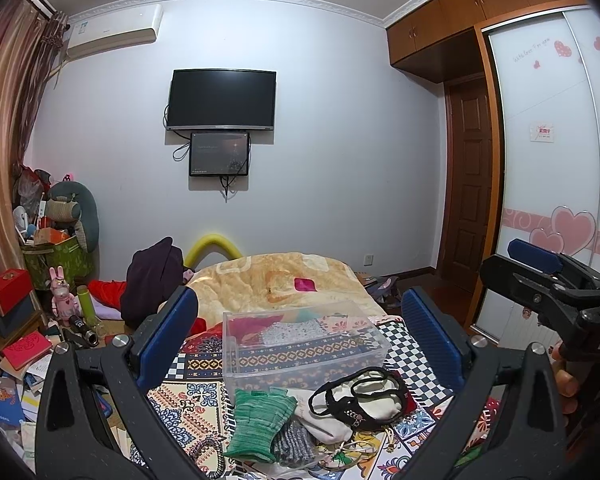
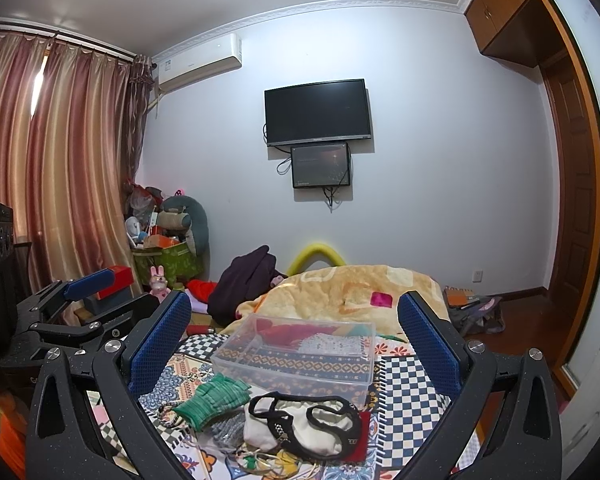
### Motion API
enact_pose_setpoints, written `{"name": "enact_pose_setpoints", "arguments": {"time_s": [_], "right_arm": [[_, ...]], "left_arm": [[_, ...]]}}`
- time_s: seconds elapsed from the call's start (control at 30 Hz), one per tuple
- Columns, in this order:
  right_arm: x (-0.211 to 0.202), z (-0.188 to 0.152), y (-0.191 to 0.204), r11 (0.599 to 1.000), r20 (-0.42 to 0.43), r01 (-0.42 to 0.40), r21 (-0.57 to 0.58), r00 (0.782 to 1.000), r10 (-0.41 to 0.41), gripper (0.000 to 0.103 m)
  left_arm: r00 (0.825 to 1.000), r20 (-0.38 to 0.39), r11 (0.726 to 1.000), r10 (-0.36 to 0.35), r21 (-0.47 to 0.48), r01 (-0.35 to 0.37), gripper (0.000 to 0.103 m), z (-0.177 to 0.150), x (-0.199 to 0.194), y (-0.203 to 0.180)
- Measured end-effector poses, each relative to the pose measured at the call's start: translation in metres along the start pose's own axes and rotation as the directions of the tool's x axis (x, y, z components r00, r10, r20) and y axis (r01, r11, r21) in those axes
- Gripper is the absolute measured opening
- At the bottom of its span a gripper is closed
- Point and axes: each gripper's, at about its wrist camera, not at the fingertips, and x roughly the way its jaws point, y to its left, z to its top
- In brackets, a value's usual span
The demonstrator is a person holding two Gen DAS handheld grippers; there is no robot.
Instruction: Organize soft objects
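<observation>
A clear plastic box point(image 1: 304, 346) point(image 2: 296, 354) stands empty on the patterned bedspread point(image 1: 416, 344). In front of it lies a pile of soft things: a green knitted glove point(image 1: 258, 416) point(image 2: 212, 400), a grey knitted piece point(image 1: 294, 444) point(image 2: 226, 428), and a white cloth with black trim point(image 1: 364, 398) point(image 2: 308, 426). My left gripper point(image 1: 300, 340) is open and empty, held above the pile. My right gripper point(image 2: 296, 340) is open and empty beside it, also above the pile. Each gripper shows at the edge of the other's view.
A yellow quilt point(image 1: 276, 276) is bunched at the bed's far end, with a dark garment point(image 1: 152, 276) to its left. Boxes, books and toys crowd the left floor point(image 1: 20, 344). A wardrobe point(image 1: 548, 168) and door stand right. A heater point(image 2: 596, 392) is at the right.
</observation>
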Motion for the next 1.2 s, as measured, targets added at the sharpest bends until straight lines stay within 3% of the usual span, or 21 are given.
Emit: {"name": "enact_pose_setpoints", "arguments": {"time_s": [0.43,0.67,0.93,1.2], "right_arm": [[0.0,-0.001,0.001,1.0,-0.003,0.004,-0.001,1.0,-0.004,0.103],[0.016,-0.016,-0.006,1.0,-0.07,0.007,0.016,0.998,-0.006,0.103],[0.045,-0.051,-0.02,0.999,-0.215,0.013,0.043,0.977,-0.003,0.103],[0.071,-0.099,-0.039,0.997,-0.384,0.013,0.081,0.923,0.019,0.103]], "left_arm": [[1.0,-0.013,1.0,-0.003,-0.002,0.003,0.103,-0.001,0.003,0.0],[0.995,-0.101,1.0,0.004,-0.012,-0.006,0.103,-0.02,0.024,0.007],[0.96,-0.28,0.999,0.014,-0.025,-0.022,0.103,-0.068,0.054,0.023],[0.91,-0.412,0.997,0.033,-0.049,-0.058,0.103,-0.117,0.083,0.042]]}}
